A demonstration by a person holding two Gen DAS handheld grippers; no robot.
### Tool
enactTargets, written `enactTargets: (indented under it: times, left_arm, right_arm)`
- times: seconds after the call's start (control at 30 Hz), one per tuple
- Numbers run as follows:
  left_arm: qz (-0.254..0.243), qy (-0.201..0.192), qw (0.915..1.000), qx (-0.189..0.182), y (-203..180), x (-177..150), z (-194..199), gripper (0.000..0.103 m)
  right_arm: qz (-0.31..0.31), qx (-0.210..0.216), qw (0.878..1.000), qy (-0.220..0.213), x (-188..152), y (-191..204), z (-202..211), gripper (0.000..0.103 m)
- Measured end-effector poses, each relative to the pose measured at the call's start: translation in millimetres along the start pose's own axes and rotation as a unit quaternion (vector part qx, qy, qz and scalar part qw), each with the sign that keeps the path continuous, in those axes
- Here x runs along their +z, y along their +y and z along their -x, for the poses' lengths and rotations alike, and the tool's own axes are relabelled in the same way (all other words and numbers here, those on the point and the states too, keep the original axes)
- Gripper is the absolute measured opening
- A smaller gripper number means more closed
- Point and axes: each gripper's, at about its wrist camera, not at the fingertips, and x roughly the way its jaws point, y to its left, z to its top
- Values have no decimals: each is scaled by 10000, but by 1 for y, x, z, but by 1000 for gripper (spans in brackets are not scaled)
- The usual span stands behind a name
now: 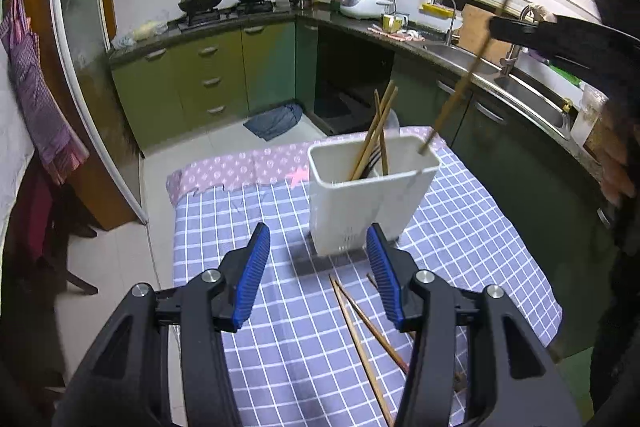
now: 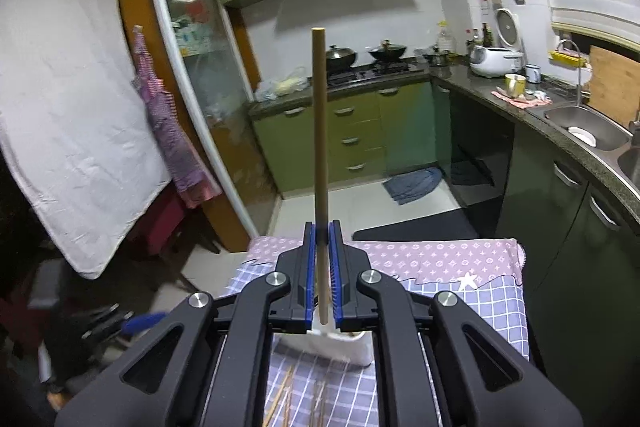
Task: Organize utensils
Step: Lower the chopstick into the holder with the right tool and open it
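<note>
The chopstick you are carrying is pinched between the jaws of your right gripper, and its low tip hangs right at the far right rim of the white holder, whether just inside or just above is hard to tell. It is tilted, not upright, so if you let go now it could catch the rim and tip out onto the tabletop, or knock the chopsticks in the holder that lean in the left part. The grip sits low on a long stick, so any wrist twist swings the tip wide. The holder looks light and tall; a sideways push from the stick might slide or topple it. Your left gripper hovers with its jaws apart just in front of the holder, above the loose chopsticks lying near you; lower it carelessly and you may scatter them or bump the holder's base.
</note>
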Motion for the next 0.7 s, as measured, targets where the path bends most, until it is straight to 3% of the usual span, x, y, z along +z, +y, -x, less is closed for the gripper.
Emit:
enactTargets:
  times: [0.2,0.37,0.43,0.57,0.7]
  left_arm:
    - [18,302,9995,-53,1,-16,-12,54]
    - [91,646,9977,-166,-3,-26,-25,57]
    - [149,752,9968,-213,-4,-28,-29,64]
    - [154,996,9946,-234,-12,-34,-40,66]
    - [315,1453,9880,-422,-19,-43,-59,69]
  right_arm:
    - [16,-192,9966,797,-26,-6,-71,8]
    - [102,-256,9936,1094,-47,-7,-95,10]
    - [139,-251,9945,1007,-49,-4,-90,14]
    - [245,-175,9973,667,-52,0,-51,15]
    - [394,-164,9968,669,-73,-1,-11,26]
